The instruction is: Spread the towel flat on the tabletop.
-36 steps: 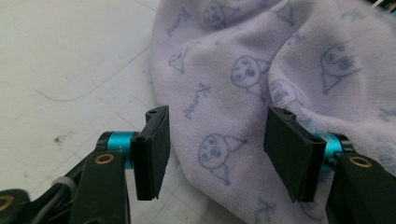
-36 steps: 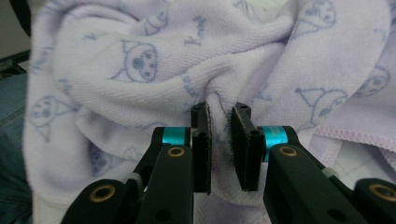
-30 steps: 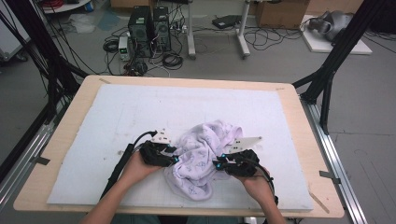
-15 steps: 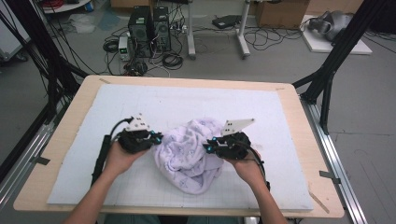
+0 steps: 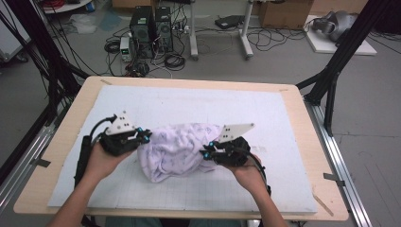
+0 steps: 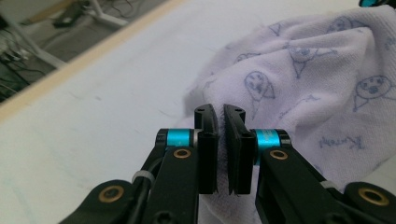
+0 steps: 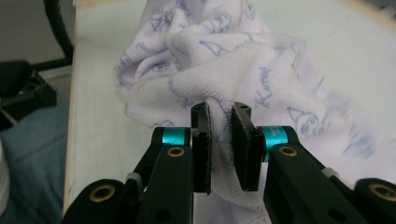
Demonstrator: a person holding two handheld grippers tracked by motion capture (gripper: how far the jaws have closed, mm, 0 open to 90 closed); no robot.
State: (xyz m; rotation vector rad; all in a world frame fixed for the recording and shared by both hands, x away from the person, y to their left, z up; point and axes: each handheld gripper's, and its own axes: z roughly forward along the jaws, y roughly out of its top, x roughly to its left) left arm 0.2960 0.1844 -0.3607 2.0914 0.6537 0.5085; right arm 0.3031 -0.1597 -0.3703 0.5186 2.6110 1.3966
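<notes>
**Both my jaws pinch the towel**

The towel (image 5: 177, 150) is a white cloth with small blue printed figures, bunched in a loose heap on the white mat (image 5: 198, 106) that covers the table (image 5: 66, 118). It sits near my edge of the table, between my two hands.

My left gripper (image 5: 142, 136) is at the heap's left side. In the left gripper view (image 6: 219, 149) my jaws are drawn nearly together, with a thin bit of the towel's (image 6: 317, 88) edge caught in the narrow slit between them. The rest of the cloth rises to the right of them.

My right gripper (image 5: 206, 152) is at the heap's right side. In the right gripper view (image 7: 220, 149) a thicker fold of towel (image 7: 224, 60) is squeezed between the pads (image 7: 243, 149), and the cloth bulges above and hangs below them.

Between the grippers the towel looks raised in the middle, while its lower folds rest on the mat.
</notes>
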